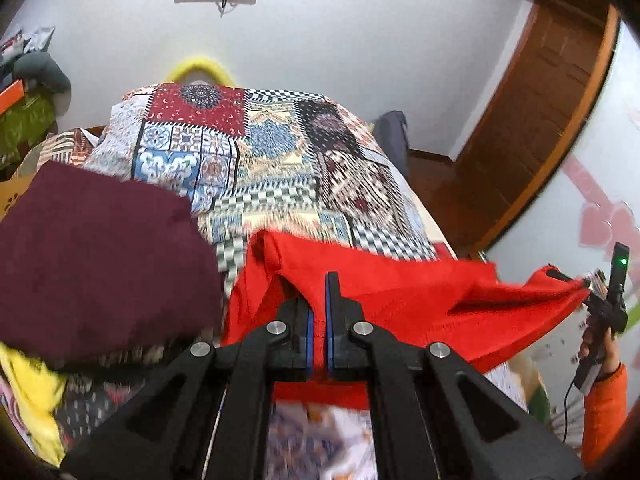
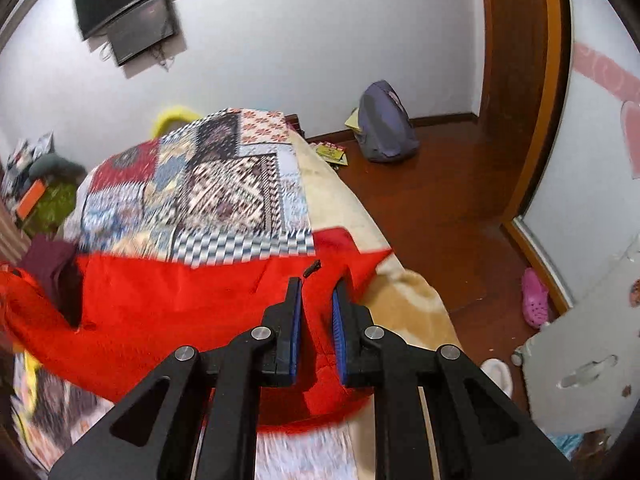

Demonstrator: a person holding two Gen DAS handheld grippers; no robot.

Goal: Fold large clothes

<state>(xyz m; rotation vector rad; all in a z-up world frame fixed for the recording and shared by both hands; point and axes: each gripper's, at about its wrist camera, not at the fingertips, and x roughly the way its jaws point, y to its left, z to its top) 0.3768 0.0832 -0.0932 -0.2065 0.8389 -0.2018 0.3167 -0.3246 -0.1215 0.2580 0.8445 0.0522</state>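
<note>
A: Bed (image 2: 404, 292), patchwork-print cover (image 1: 256, 152) spread over its far part, beige blanket (image 2: 340, 184) showing along the right edge.

B: On it: maroon garment (image 1: 100, 256) at left, red garment (image 1: 392, 292) across the near part.

Readable text: none
Labels, brands, numbers: none legible
Cardboard box (image 1: 10, 196) at left edge: black paw-print mark only, no words
Wall screen (image 2: 128, 8): blank

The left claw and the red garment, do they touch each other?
Touching. In the left wrist view, the left claw is shut on a fold of the red garment, cloth pinched between its pads.
</note>
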